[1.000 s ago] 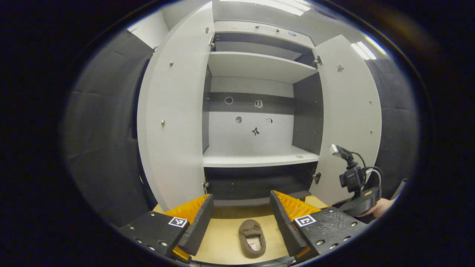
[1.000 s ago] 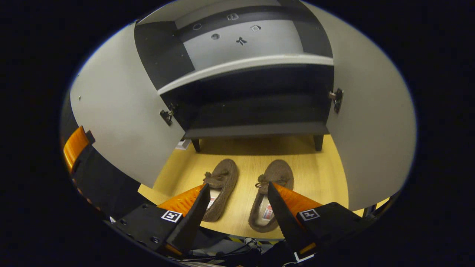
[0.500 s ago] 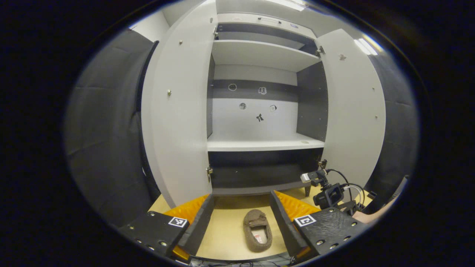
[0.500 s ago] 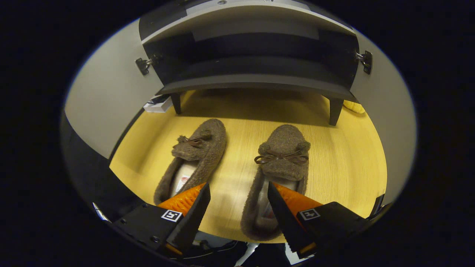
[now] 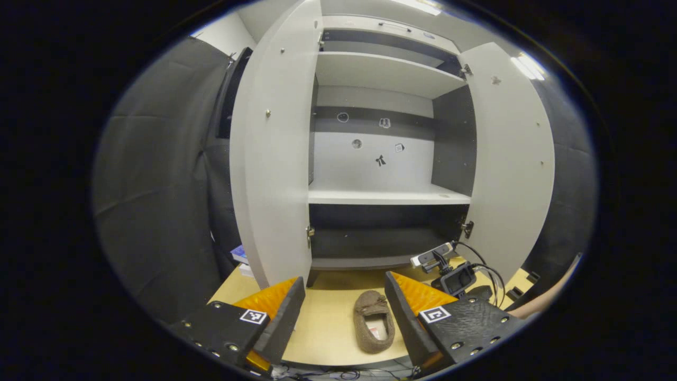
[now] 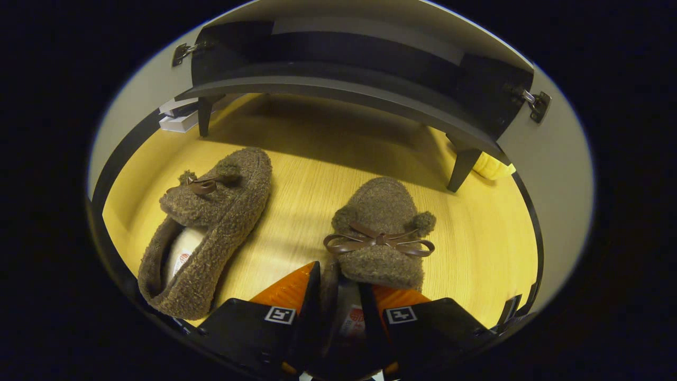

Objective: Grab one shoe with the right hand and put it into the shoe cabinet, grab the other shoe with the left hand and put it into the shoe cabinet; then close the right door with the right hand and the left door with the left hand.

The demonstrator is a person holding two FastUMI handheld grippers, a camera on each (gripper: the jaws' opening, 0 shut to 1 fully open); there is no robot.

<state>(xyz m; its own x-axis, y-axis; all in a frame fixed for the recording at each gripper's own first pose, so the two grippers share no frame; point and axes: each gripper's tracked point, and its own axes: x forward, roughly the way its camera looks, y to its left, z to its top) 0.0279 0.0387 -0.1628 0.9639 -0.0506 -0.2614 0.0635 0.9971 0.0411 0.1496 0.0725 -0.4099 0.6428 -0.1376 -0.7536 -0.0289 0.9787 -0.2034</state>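
The right shoe point(image 6: 378, 233) lies right in front of your right gripper point(image 6: 338, 317), on the yellow floor point(image 6: 296, 174). Its long way points straight ahead, away from the fingers, with the toe and the little bow far from you and the heel end near you. The two fingers have come in close around that heel end. One finger point(image 6: 296, 288) is by the outside of the shoe's side and the other looks to be in the opening. They look like they are pinching the fuzzy wall, but you cannot quite see both pads press, so I can't be sure the hold is made.

The other shoe point(image 6: 211, 222) lies off to the left of those fingers, apart from the first one and leaning a bit sideways.

Your left gripper point(image 5: 344, 312) hangs higher up with its fingers spread wide and nothing between them. A shoe point(image 5: 374, 321) sits on the floor ahead of it.

Past the shoes stands the shoe cabinet point(image 5: 389, 196), both doors swung wide. To lift the right shoe in, you will go up and forward.
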